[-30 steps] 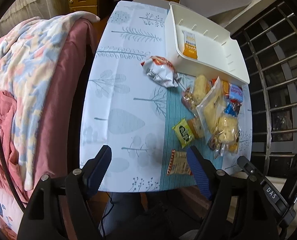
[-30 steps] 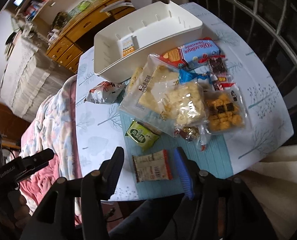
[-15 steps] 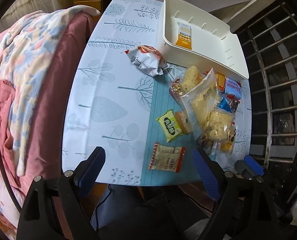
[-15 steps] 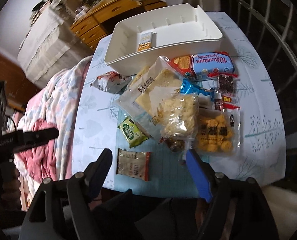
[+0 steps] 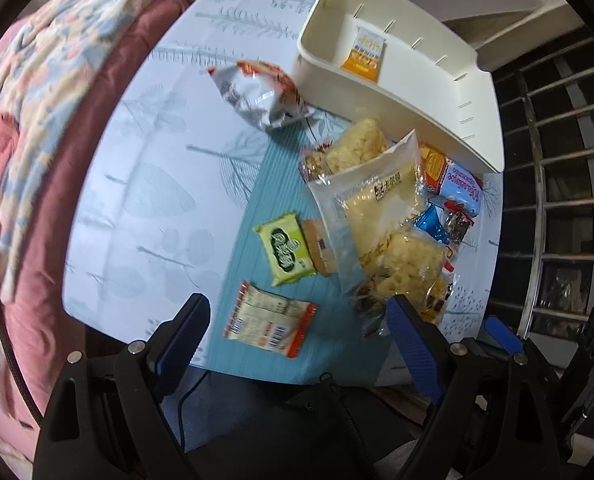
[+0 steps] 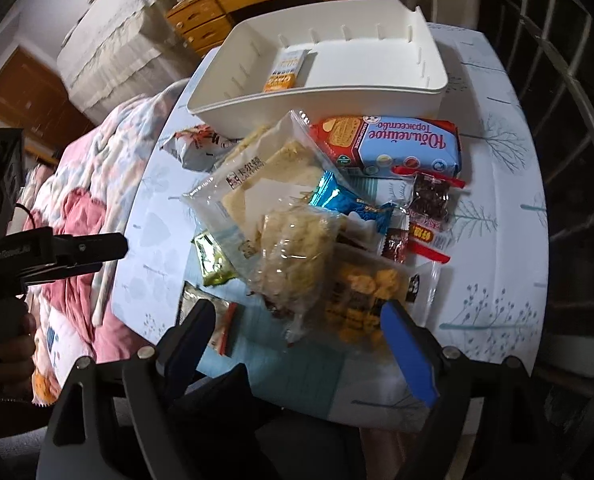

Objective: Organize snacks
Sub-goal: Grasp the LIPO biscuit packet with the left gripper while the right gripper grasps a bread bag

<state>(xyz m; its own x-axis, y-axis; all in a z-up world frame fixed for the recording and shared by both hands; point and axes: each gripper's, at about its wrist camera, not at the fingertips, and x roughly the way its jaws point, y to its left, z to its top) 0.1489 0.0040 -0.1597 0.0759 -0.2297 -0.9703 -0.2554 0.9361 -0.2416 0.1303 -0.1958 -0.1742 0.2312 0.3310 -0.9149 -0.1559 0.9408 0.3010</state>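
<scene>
Snacks (image 6: 297,216) piled on table (image 5: 145,200) just in front of white bin (image 6: 337,92); one orange packet (image 6: 287,70) inside bin. Left gripper (image 5: 297,336) and right gripper (image 6: 297,328) both spread wide, holding nothing, above pile's near edge.

Bare tablecloth (image 5: 145,184) is lying open left of the snack pile (image 5: 385,220); the white bin (image 5: 473,120) is blocking behind.

my view: white matt plastic bin (image 5: 473,120) | crinkly glossy clear-film cracker bag (image 5: 381,208) | shiny silver foil chip packet (image 5: 257,96) | printed cloth table cover (image 5: 157,200) | yellow varnished wooden drawers (image 6: 233,4)
</scene>
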